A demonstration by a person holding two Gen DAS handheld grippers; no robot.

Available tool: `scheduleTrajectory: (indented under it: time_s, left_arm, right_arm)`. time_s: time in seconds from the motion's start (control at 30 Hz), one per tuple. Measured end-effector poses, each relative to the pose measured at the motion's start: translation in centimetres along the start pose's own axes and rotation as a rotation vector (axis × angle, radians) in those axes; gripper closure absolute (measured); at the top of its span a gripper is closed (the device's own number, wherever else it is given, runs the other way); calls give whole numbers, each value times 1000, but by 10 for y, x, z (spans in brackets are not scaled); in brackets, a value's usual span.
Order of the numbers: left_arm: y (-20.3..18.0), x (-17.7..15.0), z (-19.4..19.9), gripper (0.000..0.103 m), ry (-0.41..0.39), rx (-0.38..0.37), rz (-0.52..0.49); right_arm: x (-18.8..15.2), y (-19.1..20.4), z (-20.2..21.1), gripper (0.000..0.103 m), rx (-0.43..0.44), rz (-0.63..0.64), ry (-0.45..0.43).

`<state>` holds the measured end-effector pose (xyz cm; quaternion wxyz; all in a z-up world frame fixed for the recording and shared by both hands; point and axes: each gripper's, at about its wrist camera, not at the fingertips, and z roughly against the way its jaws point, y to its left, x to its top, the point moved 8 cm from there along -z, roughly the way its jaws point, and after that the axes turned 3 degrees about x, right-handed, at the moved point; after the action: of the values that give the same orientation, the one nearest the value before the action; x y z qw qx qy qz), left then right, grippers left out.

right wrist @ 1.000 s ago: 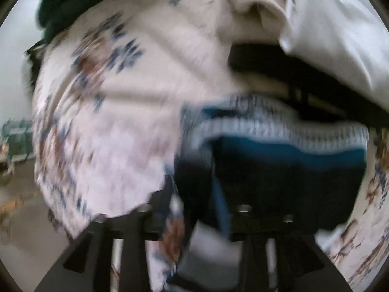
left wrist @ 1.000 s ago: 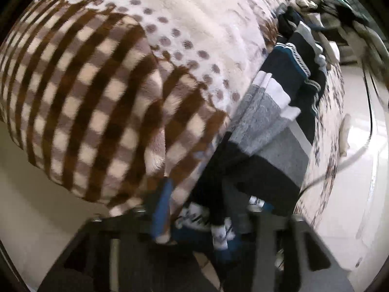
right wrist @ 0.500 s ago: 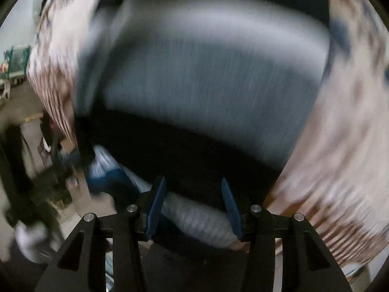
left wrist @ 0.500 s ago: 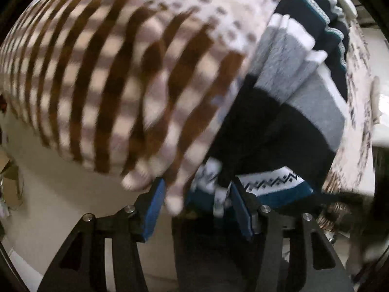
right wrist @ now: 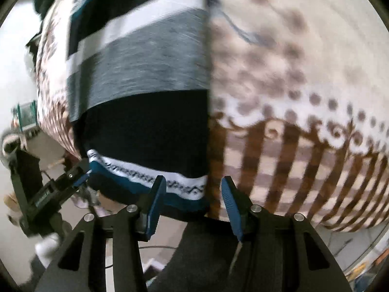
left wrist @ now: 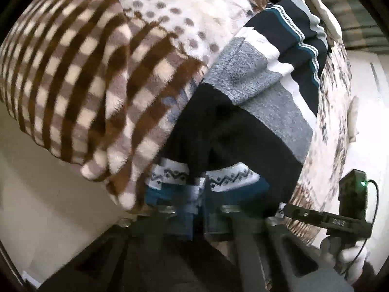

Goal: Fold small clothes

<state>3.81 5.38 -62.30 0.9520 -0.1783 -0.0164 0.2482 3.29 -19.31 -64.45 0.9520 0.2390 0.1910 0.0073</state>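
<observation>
A striped knit sweater [left wrist: 257,102], black, grey, white and teal with a zigzag hem, lies on a bed over the near edge. My left gripper [left wrist: 198,199] is shut on the sweater's teal hem at its near corner. In the right wrist view the sweater [right wrist: 145,73] spreads flat, its patterned hem [right wrist: 155,182] hanging over the edge. My right gripper [right wrist: 193,194] is open with its blue pads on either side of the hem's right corner, not closed on it. The left gripper [right wrist: 80,177] shows at the hem's left corner.
A fleece blanket [left wrist: 80,77] with brown checks and dots covers the bed beside the sweater; it also fills the right half of the right wrist view [right wrist: 304,121]. The right gripper's body [left wrist: 340,221] shows at lower right. Pale floor [left wrist: 36,194] lies below the bed edge.
The left gripper was open half a second ago and has closed on the hem. The right gripper has moved down to the hem's other corner and stays open.
</observation>
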Motion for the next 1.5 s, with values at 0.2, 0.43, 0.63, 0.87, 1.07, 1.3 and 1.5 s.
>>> scheduleTrajectory:
  time_s: [0.2, 0.43, 0.63, 0.87, 1.07, 1.3, 1.5]
  left_arm:
    - [14, 5, 22, 99, -40, 30, -30]
    - [11, 8, -4, 94, 51, 74, -118]
    - [-5, 12, 52, 52, -27, -15, -49]
    - [-85, 105, 124, 37, -233, -141, -65]
    - [-177, 261, 91, 36, -282, -244, -163]
    - [-254, 405, -23, 37, -172, -129, -354]
    - [-271, 446, -70, 99, -140, -106, -442]
  right_arm:
    - [-20, -4, -13, 94, 43, 12, -14]
    - [-30, 14, -31, 95, -71, 44, -9]
    - [-27, 48, 8, 51, 14, 52, -24]
    - [31, 69, 112, 44, 121, 18, -169]
    - [145, 69, 189, 44, 103, -12, -321]
    - [328, 86, 229, 44, 102, -121, -499]
    - [447, 78, 227, 44, 187, -218, -527]
